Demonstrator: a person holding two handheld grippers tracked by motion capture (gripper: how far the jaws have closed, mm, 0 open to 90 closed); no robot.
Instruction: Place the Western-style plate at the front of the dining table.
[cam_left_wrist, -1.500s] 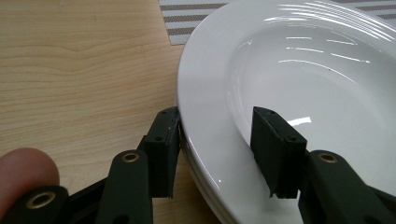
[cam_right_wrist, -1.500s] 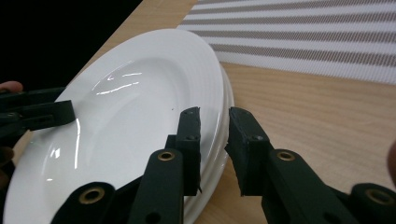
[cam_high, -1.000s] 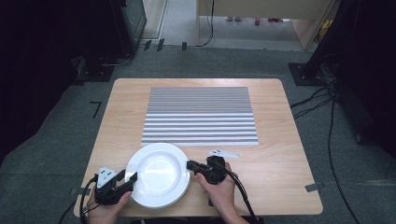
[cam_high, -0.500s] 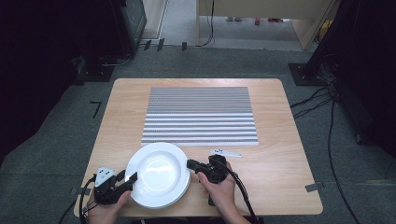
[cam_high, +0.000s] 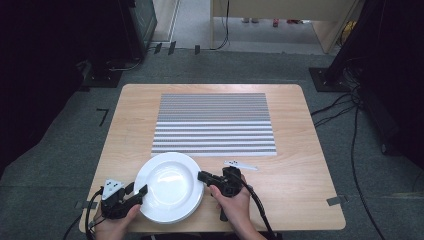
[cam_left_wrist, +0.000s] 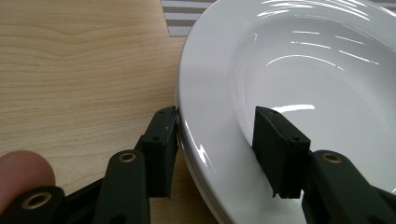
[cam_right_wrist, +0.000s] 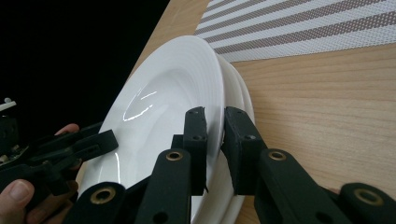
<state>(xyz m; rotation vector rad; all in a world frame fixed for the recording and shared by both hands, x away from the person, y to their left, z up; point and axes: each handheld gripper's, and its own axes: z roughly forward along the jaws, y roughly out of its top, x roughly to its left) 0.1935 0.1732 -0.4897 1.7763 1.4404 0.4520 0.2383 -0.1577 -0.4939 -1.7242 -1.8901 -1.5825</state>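
Gripping seemingly three stacked plates (cam_high: 170, 186): right tool (cam_right_wrist: 215, 135); left tool (cam_left_wrist: 215, 140) straddles.

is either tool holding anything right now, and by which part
The right tool is pinched shut on the top white plate at its right rim. The left tool straddles the plate's left rim with its jaws open, not gripping.

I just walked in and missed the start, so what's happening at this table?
A person is working a stack of white plates at the near edge of the wooden table. The right gripper is shut on the top plate's rim. The left gripper is open, its jaws straddling the opposite rim. The striped placemat lies bare beyond.
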